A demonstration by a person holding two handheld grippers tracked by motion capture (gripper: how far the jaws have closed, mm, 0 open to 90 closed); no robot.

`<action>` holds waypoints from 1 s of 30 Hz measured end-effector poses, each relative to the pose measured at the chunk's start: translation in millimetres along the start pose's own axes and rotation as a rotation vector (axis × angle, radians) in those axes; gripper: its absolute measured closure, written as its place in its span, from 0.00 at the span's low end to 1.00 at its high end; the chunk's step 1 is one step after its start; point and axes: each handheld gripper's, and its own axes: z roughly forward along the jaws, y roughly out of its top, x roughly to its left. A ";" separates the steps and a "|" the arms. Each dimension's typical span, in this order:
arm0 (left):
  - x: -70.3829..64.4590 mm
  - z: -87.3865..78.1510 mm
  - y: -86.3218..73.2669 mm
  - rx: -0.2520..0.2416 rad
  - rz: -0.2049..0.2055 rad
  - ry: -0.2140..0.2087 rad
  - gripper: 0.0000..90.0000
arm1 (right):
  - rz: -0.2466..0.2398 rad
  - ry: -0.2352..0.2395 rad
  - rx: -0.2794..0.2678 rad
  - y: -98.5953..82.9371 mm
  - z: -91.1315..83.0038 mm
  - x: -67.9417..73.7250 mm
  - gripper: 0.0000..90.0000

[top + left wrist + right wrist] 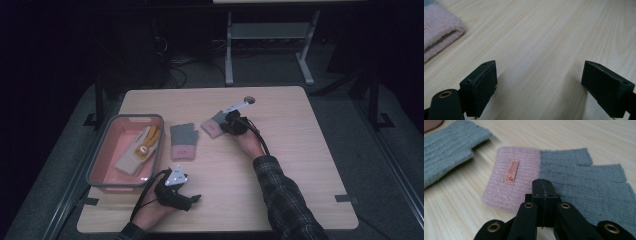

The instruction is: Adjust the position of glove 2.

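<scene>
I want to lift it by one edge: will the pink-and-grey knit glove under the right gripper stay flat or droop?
The glove is soft ribbed knit lying limp on the table, so it will probably droop and fold. It looks thin and light. The right gripper, jaws shut above its edge, would likely drag it if pushed.
</scene>
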 end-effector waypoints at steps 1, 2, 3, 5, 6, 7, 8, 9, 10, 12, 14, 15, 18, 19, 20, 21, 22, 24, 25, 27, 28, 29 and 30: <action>0.0 -0.1 0.0 0.001 0.000 0.000 0.14 | 0.004 0.005 0.004 -0.5 -0.3 -0.3 1.00; 0.0 0.0 0.0 0.001 0.000 0.000 0.14 | 0.001 0.006 0.008 -1.6 -1.0 -0.9 1.00; 0.0 -0.1 0.0 0.001 0.000 0.000 0.14 | -0.001 0.008 0.011 -3.0 -2.1 -1.2 1.00; 0.1 -0.1 0.0 0.001 0.001 0.000 0.14 | -0.002 0.016 0.007 -6.5 -4.8 -1.8 1.00; 0.0 -0.1 0.0 0.001 0.001 0.000 0.14 | 0.006 0.025 0.007 -8.5 -6.5 -1.7 1.00; 0.1 -0.1 0.0 0.002 0.002 0.000 0.14 | 0.004 0.032 0.002 -10.4 -7.9 -2.2 1.00; 0.0 -0.1 0.0 0.001 0.000 0.000 0.14 | 0.011 0.040 0.006 -12.1 -10.0 -1.7 1.00; 0.0 0.0 0.0 0.001 0.000 0.000 0.14 | 0.002 0.042 0.004 -13.4 -11.1 -1.8 1.00; 0.0 -0.1 0.0 0.001 0.001 0.000 0.14 | -0.002 0.047 0.010 -15.2 -13.9 -0.7 1.00; -0.1 0.0 -0.1 0.001 -0.002 0.000 0.14 | -0.015 0.053 0.020 -18.2 -18.2 0.5 1.00; 0.1 -0.1 0.0 0.002 0.002 0.000 0.14 | -0.025 0.058 0.025 -23.1 -24.1 2.7 1.00; 0.0 -0.1 0.0 0.001 0.001 0.000 0.14 | -0.026 0.063 0.025 -25.7 -26.7 3.5 1.00; 0.2 -0.1 0.0 0.002 0.002 0.000 0.14 | -0.035 0.069 0.024 -34.2 -35.7 5.7 1.00; 0.2 -0.3 0.1 0.004 0.002 -0.001 0.14 | -0.040 0.070 0.023 -36.1 -37.7 6.3 1.00; 0.2 -0.3 0.1 0.004 0.002 -0.001 0.14 | -0.042 0.073 0.025 -38.6 -40.5 7.4 1.00; 0.4 -0.5 0.2 0.006 0.006 0.001 0.14 | -0.042 0.076 0.028 -40.3 -42.6 8.3 1.00; 0.6 -0.4 0.2 0.005 0.008 0.001 0.14 | -0.050 0.076 0.031 -42.2 -45.2 9.4 1.00; 0.8 -0.7 0.4 0.010 0.011 0.002 0.14 | -0.069 0.079 0.042 -47.0 -51.6 11.4 1.00; 0.6 -0.5 0.3 0.006 0.007 0.000 0.14 | -0.067 0.082 0.046 -49.3 -54.7 12.7 1.00; 0.6 -0.4 0.3 0.005 0.007 0.001 0.14 | -0.076 0.084 0.051 -53.7 -60.0 14.0 1.00; 0.5 -0.4 0.3 0.005 0.007 0.001 0.14 | -0.081 0.086 0.051 -57.1 -63.8 14.7 1.00; 0.6 -0.4 0.3 0.005 0.008 0.001 0.14 | -0.083 0.087 0.050 -60.1 -66.9 14.9 1.00; 0.5 -0.5 0.3 0.006 0.007 0.001 0.14 | -0.082 0.087 0.047 -63.4 -70.0 15.0 1.00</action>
